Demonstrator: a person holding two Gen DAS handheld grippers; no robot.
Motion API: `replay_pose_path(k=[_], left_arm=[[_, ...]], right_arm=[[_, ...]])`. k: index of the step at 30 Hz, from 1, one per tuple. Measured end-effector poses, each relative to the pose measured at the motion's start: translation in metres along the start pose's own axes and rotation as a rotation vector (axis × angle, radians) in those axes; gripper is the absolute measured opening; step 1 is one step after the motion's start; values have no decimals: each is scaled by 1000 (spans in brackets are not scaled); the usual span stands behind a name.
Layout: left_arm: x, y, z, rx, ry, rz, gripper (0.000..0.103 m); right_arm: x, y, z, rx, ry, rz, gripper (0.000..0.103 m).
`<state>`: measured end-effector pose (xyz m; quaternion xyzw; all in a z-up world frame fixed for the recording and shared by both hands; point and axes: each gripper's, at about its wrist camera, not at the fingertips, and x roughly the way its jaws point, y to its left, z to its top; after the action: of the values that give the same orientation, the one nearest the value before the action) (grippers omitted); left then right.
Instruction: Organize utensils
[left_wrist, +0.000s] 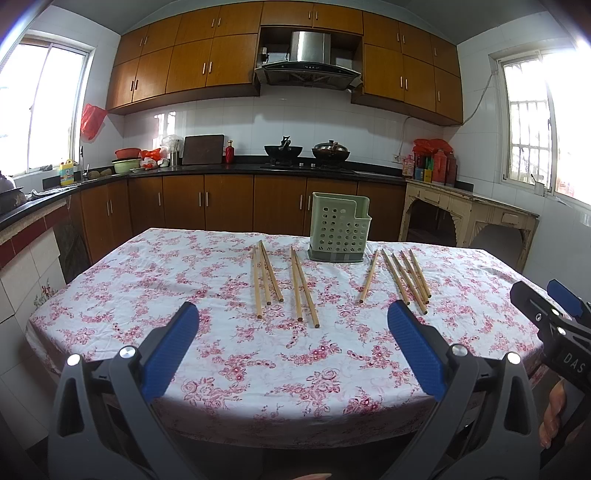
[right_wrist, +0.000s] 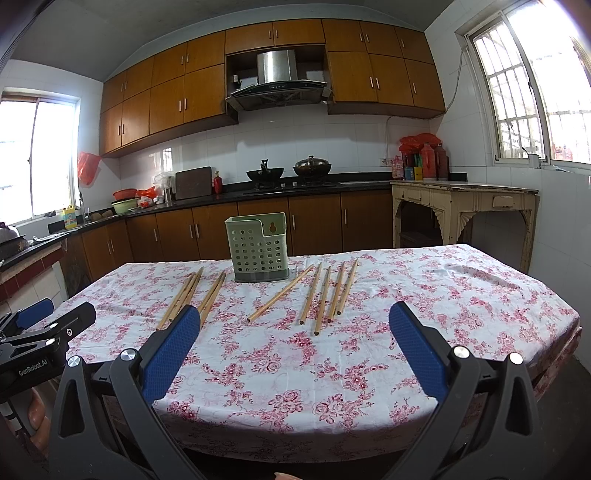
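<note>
Left claw (left_wrist: 291, 325): hovering wide open over the near edge of the desk (left_wrist: 110, 295), gripping nothing, blue pads spread apart.
Left group of chopsticks (left_wrist: 264, 275): lying flat at about 12 o'clock from the left claw, three sticks close together, then a pair (left_wrist: 303, 288) just to their right; long axes running roughly away from the claw toward the holder, fanned slightly.
Utensil holder (left_wrist: 339, 232): standing upright at the far side of the desk, about 1 o'clock from the left claw; pale green plastic with rows of round holes and a darker base; appearing empty as far as can be seen.
Right group of chopsticks (right_wrist: 325, 295): lying at about 11 to 12 o'clock from the right claw, one stick (right_wrist: 280, 293) angled off diagonally toward 11 o'clock, four more nearly parallel beside it, far tips pointing toward the holder.
Right claw (right_wrist: 295, 325): also hovering fully open and empty above the near desk edge.
Look of the sticks: plain light wood, slender, straight, all alike.
Deciding relation: each claw being nearer its own group, sticks pointing lengthwise away from it; a grasp would likely need the jaws closing across the stick, then tipping it upright to drop it into the holder.
</note>
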<state>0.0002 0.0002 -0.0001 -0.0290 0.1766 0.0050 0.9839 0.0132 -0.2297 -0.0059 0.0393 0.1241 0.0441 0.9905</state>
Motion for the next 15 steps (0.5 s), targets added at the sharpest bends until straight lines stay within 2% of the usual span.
replay_pose_path(k=[15], left_arm=[[0,0,0,2,-1,1,99]], right_arm=[[-1,-1,0,1,0,1,101]])
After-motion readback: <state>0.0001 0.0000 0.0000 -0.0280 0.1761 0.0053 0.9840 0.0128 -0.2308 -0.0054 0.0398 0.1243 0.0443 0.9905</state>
